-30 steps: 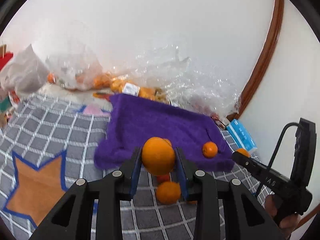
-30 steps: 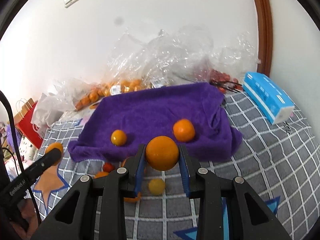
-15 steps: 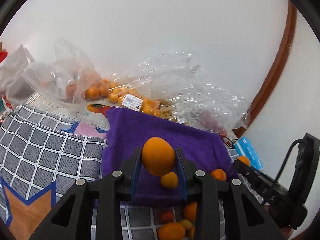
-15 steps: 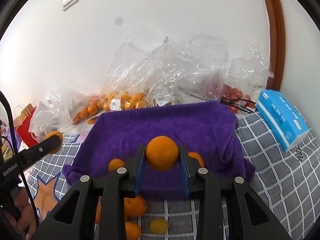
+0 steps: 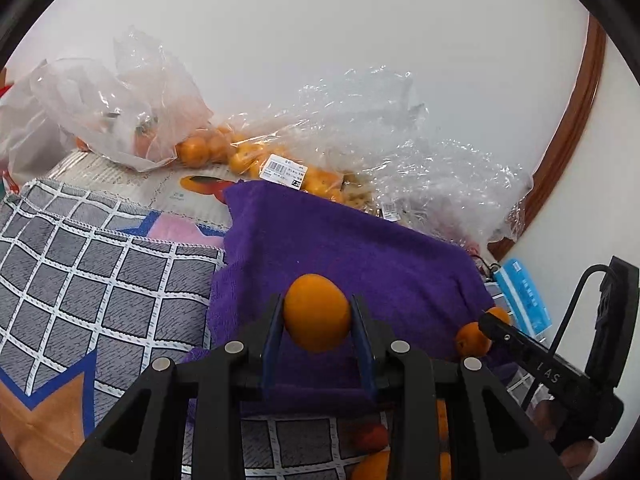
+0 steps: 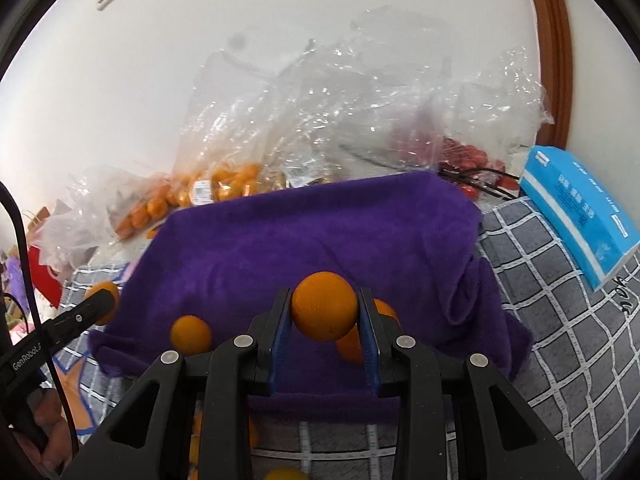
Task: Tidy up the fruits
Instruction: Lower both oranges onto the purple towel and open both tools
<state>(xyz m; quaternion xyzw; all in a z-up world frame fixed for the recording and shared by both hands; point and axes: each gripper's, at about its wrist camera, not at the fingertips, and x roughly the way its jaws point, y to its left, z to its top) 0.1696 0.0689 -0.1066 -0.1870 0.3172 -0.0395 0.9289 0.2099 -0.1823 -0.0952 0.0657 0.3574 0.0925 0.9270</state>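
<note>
1. Both pairs of jaws are closed on fruit: an orange (image 5: 317,312) is gripped by the left gripper (image 5: 318,334), and a second orange (image 6: 324,306) is clamped by the right gripper (image 6: 325,332). Each fruit is held between the blue pads and above the purple towel (image 6: 320,232).

2. Progress is judged as partial. Two oranges are seen lying on the towel in the right view, a small one (image 6: 190,335) near the front edge and another (image 6: 356,344) partly hidden behind the right finger. The two gripped fruits are not yet set down.

3. More fruit is left on the checked cloth (image 5: 100,280) below the towel's near edge, where it is partly hidden by the grippers; its count cannot be told. Bagged fruit (image 5: 248,156) is seen behind the towel against the wall; whether it belongs to the task cannot be told.

4. Open room is offered by the middle and back of the towel, which are bare. The towel's right side is bunched into a fold, so rolling is to be expected there. A blue box (image 6: 576,216) lies just beside the right edge, and the bags crowd the far edge.
</note>
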